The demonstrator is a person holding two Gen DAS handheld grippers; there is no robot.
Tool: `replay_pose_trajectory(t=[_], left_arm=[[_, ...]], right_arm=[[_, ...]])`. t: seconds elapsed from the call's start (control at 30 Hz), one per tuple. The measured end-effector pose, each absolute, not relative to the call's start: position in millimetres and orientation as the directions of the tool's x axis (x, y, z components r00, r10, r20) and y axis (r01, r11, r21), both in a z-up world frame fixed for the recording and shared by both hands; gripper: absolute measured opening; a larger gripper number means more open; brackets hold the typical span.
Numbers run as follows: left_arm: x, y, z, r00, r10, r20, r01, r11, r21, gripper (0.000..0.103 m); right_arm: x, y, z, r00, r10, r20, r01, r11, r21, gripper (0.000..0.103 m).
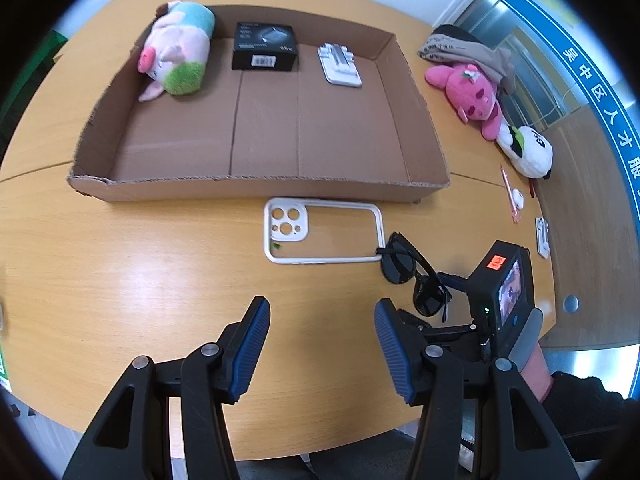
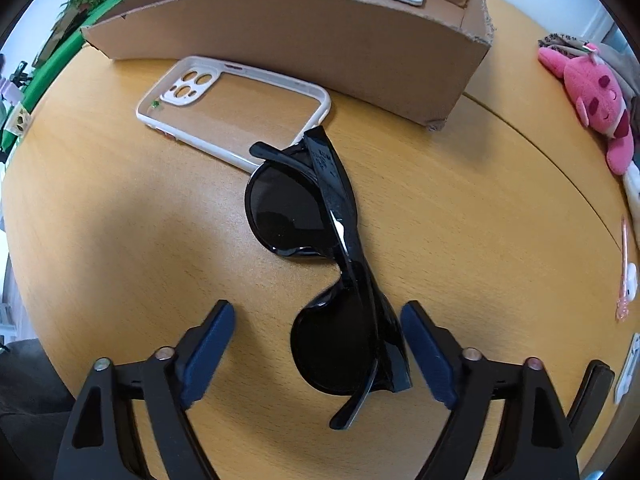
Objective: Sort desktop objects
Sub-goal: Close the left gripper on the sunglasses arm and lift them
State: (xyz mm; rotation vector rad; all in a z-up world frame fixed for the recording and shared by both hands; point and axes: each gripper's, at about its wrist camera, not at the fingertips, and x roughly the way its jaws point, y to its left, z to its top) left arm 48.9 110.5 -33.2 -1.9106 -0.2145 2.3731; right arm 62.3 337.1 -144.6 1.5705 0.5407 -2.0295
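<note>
Black sunglasses lie folded on the wooden table, one tip resting against a white-rimmed clear phone case. My right gripper hangs over them with its jaws open around the near lens. The right pad is close to the hinge and the left pad stands well apart. My left gripper is open over bare table, with nothing between its fingers, just short of the phone case and left of the sunglasses. The cardboard tray behind holds a plush pig, a black box and a white stand.
At the table's right edge lie a pink plush, a white plush, a folded cloth, a pink pen and a small white gadget. The tray's front wall rises right behind the phone case. A sleeve shows at the lower right.
</note>
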Motion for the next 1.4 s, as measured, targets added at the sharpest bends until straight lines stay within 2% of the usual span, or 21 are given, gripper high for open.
replay_pose_trajectory(t=[0.07, 0.17, 0.27, 0.3, 0.4, 0.73, 1.17, 1.4], left_arm=[[47, 113, -40, -0.202, 0.169, -0.965, 0.022, -0.984, -0.177, 0.054], [43, 118, -51, -0.18, 0.2, -0.963, 0.028, -0.978, -0.208, 0.054], [37, 124, -62, -0.158, 0.231, -0.96, 0.027, -0.971, -0.238, 0.054], [34, 126, -67, -0.148, 0.248, -0.958, 0.031, -0.967, -0.255, 0.054], [29, 129, -84, -0.115, 0.306, -0.945, 0.057, -0.948, -0.313, 0.054], [21, 148, -125, -0.047, 0.375, -0.926, 0.087, -0.922, -0.377, 0.054], [20, 147, -170, 0.005, 0.552, -0.834, 0.223, -0.813, -0.538, 0.051], [26, 130, -182, -0.002, 0.588, -0.809, 0.322, -0.766, -0.557, 0.025]], right_arm=[[61, 343, -141, -0.212, -0.161, -0.964, 0.599, -0.801, 0.002, 0.058], [59, 351, -139, -0.191, -0.173, -0.966, 0.581, -0.814, 0.031, 0.055], [58, 366, -135, -0.149, -0.232, -0.961, 0.528, -0.841, 0.121, 0.041], [58, 370, -135, -0.138, -0.242, -0.96, 0.51, -0.849, 0.141, 0.015], [59, 384, -133, -0.103, -0.283, -0.954, 0.438, -0.874, 0.212, 0.014], [69, 396, -138, -0.065, -0.304, -0.95, 0.37, -0.892, 0.26, 0.014], [79, 371, -118, -0.036, -0.505, -0.862, 0.22, -0.846, 0.486, 0.013], [81, 361, -107, -0.004, -0.561, -0.828, 0.185, -0.814, 0.55, 0.013]])
